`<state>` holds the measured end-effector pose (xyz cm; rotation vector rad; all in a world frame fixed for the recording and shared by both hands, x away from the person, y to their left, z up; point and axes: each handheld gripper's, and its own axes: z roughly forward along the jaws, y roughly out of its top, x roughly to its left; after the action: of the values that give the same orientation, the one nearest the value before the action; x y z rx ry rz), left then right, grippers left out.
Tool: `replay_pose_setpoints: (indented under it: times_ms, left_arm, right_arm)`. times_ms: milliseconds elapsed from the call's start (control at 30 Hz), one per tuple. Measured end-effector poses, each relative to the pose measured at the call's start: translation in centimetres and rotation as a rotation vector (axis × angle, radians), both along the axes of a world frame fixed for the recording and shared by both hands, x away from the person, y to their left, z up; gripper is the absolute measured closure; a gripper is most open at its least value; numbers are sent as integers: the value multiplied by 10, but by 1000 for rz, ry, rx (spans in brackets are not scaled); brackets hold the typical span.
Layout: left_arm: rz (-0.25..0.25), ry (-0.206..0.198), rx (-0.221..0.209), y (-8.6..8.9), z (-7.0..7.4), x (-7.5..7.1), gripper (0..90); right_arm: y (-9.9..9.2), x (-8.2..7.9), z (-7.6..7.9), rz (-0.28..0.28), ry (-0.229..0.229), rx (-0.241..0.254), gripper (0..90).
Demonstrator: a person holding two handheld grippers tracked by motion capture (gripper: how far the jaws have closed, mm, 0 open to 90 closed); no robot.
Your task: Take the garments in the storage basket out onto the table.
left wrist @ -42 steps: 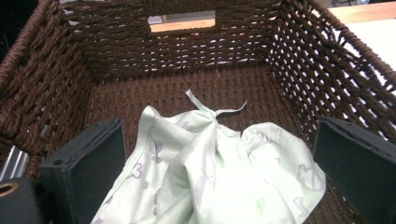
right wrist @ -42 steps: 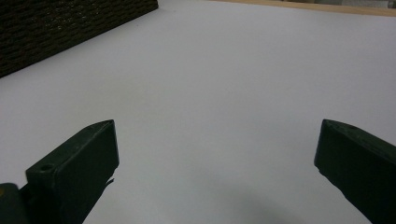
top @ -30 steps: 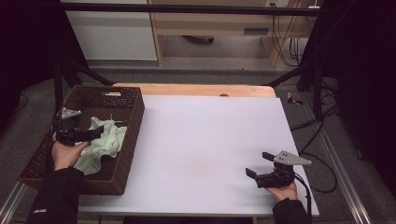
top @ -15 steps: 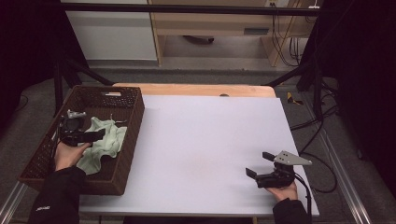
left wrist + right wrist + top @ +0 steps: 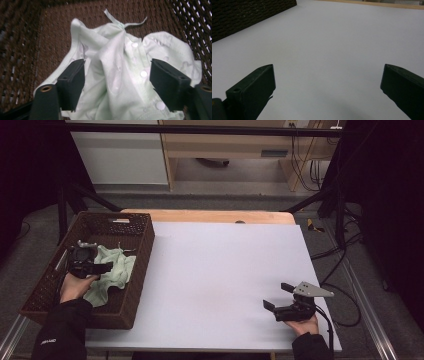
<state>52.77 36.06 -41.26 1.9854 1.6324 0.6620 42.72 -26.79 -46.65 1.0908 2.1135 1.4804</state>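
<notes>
A white-topped table (image 5: 220, 280) with a strip of bare wood (image 5: 210, 216) along its far edge was set on a grey floor (image 5: 200, 200). Beyond it, a white cabinet (image 5: 117, 155) and a light wooden unit (image 5: 230, 147) were placed against the back. Cables (image 5: 302, 150) were hung at the right, and the surroundings were left dark.

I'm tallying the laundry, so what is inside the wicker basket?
Inside the brown basket lies one crumpled pale green garment with snap buttons, with the left gripper straddling a fold, jaws just closing. Anything beneath the garment is covered.
</notes>
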Motion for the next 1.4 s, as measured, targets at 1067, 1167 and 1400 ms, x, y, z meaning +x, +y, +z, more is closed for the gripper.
replay_pose_setpoints:
  times_ms: [1067,1167,1400]
  left_arm:
    - [7,145,-3,0,-6,0,861]
    - [6,140,-5,1,-5,-1,870]
    - [0,78,-16,1,2,-5,874]
  right_arm:
    - [0,0,0,1,-1,0,4]
    - [0,0,0,2,-4,0,4]
    - [0,0,0,3,-2,1,4]
